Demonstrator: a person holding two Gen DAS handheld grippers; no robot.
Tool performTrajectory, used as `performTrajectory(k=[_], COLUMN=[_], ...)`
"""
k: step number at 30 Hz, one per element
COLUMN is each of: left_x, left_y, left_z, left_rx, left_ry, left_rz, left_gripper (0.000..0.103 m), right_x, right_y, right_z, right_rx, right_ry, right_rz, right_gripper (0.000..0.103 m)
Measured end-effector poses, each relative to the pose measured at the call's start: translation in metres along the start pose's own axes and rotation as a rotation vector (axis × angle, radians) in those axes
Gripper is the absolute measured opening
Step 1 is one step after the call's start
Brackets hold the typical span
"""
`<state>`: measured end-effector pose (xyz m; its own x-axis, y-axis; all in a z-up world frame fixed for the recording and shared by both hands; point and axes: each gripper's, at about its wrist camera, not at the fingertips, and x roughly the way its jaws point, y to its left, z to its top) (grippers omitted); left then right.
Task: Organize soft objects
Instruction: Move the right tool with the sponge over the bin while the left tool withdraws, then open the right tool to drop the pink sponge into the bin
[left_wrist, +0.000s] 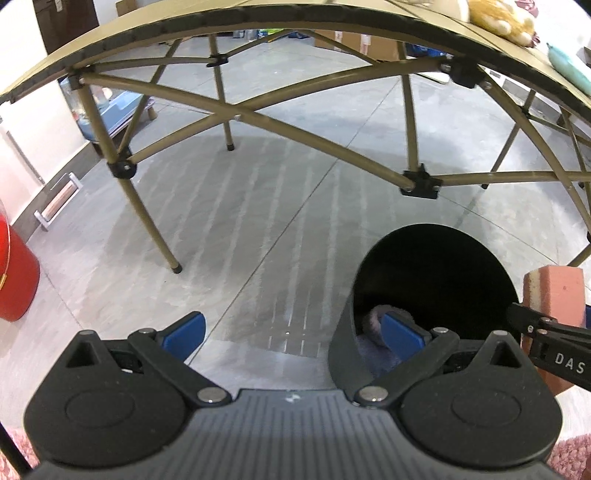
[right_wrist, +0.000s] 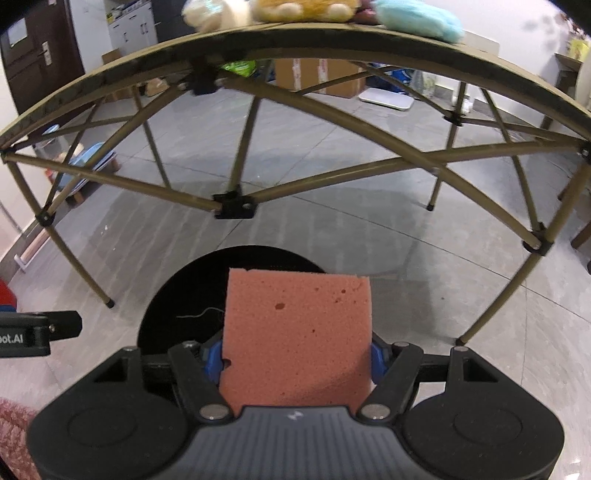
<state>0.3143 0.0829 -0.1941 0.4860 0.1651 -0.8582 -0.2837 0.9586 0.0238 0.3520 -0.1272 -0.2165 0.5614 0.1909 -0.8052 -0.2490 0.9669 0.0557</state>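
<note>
Though gripped, sponge (right_wrist: 297, 332) long axis points forward

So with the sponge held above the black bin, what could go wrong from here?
1. The sponge sits over the near rim of the bin, not its centre; let go now, it might catch the rim and land on the floor.
2. The open left tool straddles the bin wall, so the two tools could bump.
</note>
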Motion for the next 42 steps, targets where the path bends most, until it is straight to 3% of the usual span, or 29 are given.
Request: performTrajectory(k=[18,42], left_x=[-0.006,0.005], left_y=[0.041,0.041], left_z=[-0.005,-0.01], left_rx=[-0.068,-0.041], left_ry=[-0.022,0.01], left_rz=[0.097,0.118], left_gripper=[0.103,0.103], right_x=[0.035,0.09], right_y=[0.058,0.061], right_z=[0.008,-0.001], right_rx=[-0.064,0.003], right_ry=[0.068,0.187], right_rz=[0.033,-0.03], right_gripper=[0.069,0.069])
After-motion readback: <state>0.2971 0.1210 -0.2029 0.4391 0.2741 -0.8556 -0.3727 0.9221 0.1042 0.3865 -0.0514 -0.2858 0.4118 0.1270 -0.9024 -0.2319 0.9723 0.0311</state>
